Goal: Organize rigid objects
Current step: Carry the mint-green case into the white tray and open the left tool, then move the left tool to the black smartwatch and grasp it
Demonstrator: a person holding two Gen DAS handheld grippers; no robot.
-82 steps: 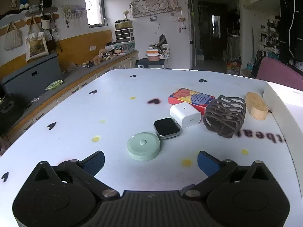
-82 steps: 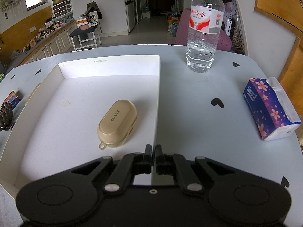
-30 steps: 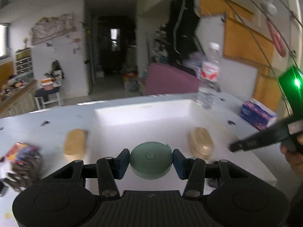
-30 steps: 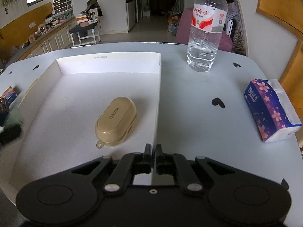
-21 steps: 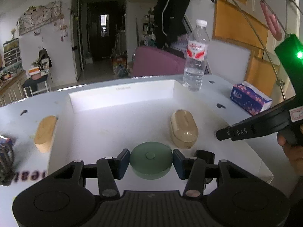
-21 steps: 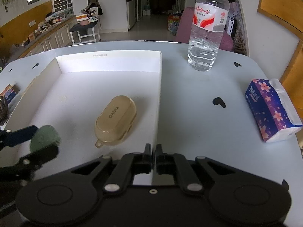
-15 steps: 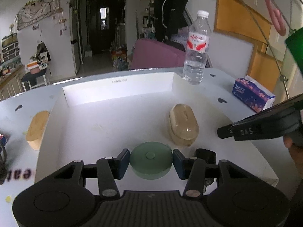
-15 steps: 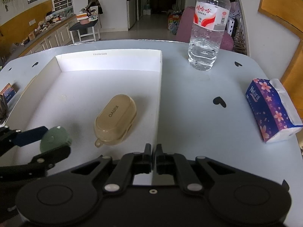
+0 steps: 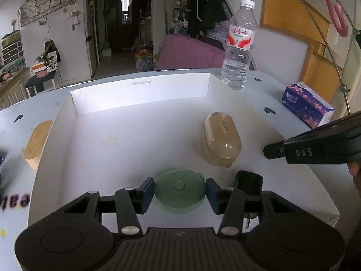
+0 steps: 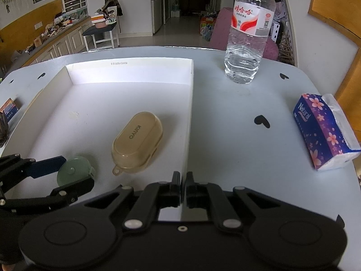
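Observation:
A round pale-green disc (image 9: 178,201) lies low over the front of the white tray (image 9: 140,83), and my left gripper (image 9: 179,186) is shut on it, a blue pad against each side. The right wrist view shows the same disc (image 10: 73,174) between the left gripper's fingers (image 10: 49,166), just left of a beige oval case (image 10: 137,140). That case (image 9: 222,137) rests in the tray's right half. My right gripper (image 10: 183,180) is shut on nothing, hovering over the tray's right wall (image 10: 189,124) near the front corner.
A wooden oval block (image 9: 37,144) lies outside the tray's left wall. A water bottle (image 10: 248,38) stands behind the tray's right corner. A purple tissue pack (image 10: 325,131) sits at the table's right edge. A colourful card box (image 10: 9,110) is at far left.
My left gripper has brought the green disc down and forward into the tray's front, close to the beige case. The right gripper has stayed where it was.

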